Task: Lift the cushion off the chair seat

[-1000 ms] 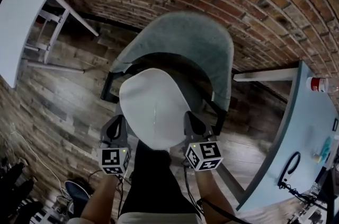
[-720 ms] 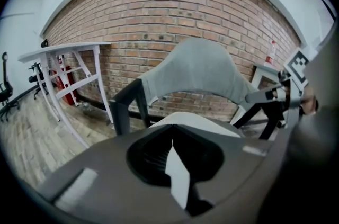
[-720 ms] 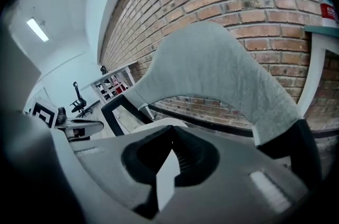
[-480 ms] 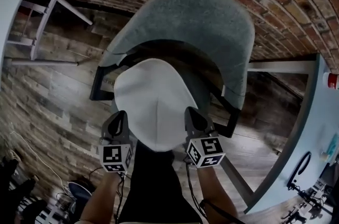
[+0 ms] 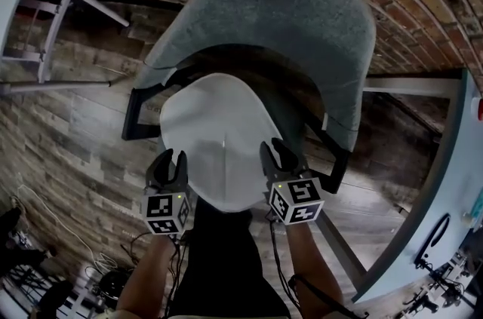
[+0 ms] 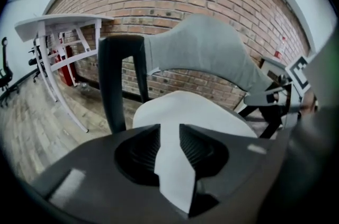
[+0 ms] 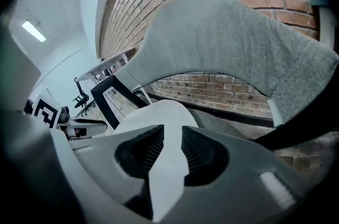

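Head view shows the white cushion (image 5: 219, 136) lying on the seat of the grey chair (image 5: 287, 16), in front of the curved backrest, with its rounded near edge toward 6 o'clock. The left tool (image 5: 169, 165) sits at the cushion's 8 o'clock edge and the right tool (image 5: 278, 157) at its 4 o'clock edge. Both are released: their jaws stand a little apart and have just been opening. In each gripper view white cushion fabric fills the narrow gap, but the ribbed pads do not appear to press on it. The cushion looks like a thin, soft, light pad with a seam down its middle, so it will likely sag or fold if taken from one side only. Its smooth cover may slip from a shallow pinch. I judge the best hold to be both side edges together, bitten well in past the rim.
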A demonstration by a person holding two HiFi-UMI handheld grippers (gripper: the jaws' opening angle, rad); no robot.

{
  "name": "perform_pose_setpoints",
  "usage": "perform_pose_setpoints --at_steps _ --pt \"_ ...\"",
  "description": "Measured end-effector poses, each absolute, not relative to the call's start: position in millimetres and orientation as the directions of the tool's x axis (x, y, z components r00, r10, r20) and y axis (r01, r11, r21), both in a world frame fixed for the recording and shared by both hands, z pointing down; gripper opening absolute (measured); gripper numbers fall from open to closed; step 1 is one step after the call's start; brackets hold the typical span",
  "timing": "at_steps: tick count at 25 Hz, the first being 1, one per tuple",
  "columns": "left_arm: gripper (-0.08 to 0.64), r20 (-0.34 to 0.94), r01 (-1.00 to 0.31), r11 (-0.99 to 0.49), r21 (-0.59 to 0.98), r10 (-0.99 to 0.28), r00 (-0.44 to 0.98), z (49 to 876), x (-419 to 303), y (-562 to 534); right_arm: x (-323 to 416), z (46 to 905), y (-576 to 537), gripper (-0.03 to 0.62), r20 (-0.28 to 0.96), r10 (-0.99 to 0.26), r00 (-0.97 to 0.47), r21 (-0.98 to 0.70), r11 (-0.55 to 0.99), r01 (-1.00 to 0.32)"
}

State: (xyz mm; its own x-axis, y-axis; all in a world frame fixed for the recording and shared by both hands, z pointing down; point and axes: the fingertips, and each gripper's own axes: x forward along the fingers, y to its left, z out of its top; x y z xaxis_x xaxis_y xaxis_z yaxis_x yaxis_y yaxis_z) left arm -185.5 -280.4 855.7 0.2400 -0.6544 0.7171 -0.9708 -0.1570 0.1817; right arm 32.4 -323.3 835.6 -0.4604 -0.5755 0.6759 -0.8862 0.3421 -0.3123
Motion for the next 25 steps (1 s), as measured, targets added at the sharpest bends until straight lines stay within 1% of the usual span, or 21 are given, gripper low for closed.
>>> perform_pose_setpoints --at_steps 2,5,9,11,13,15,17,22,25 --pt "0.101 0.729 -0.973 -0.132 0.190 -0.645 0.229 862 -188 -279 35 843 -324 0.144 0.688 -0.567 -0.452 -0.302 0.342 -0.890" --pt "0.176 0.744 -0.973 -0.094 0.209 -0.630 0.221 871 -192 -276 37 858 -323 0.215 0.710 -0.543 -0.448 -0.298 0.345 -0.890" --pt "0.243 0.761 -0.970 -0.061 0.234 -0.610 0.222 883 -198 -272 37 878 -317 0.334 0.745 -0.500 -0.443 -0.294 0.350 -0.889" --pt "0.273 0.770 -0.961 -0.039 0.275 -0.590 0.244 892 -197 -269 38 887 -314 0.368 0.761 -0.480 -0.437 -0.291 0.349 -0.891" --pt "0.324 0.776 -0.951 -0.025 0.309 -0.572 0.267 900 -195 -267 38 896 -311 0.406 0.771 -0.465 -0.435 -0.292 0.348 -0.891" --pt "0.355 0.778 -0.948 -0.019 0.318 -0.566 0.273 905 -195 -266 37 904 -309 0.432 0.778 -0.451 -0.437 -0.297 0.348 -0.889" --pt "0.364 0.779 -0.946 -0.012 0.323 -0.564 0.273 907 -195 -265 38 911 -307 0.457 0.791 -0.436 -0.429 -0.288 0.354 -0.890" --pt "0.364 0.791 -0.936 0.013 0.351 -0.539 0.289 916 -194 -262 45 923 -302 0.462 0.827 -0.411 -0.383 -0.222 0.387 -0.895" --pt "0.364 0.797 -0.931 0.023 0.363 -0.525 0.298 923 -193 -261 46 932 -301 0.462 0.830 -0.401 -0.387 -0.240 0.369 -0.898"
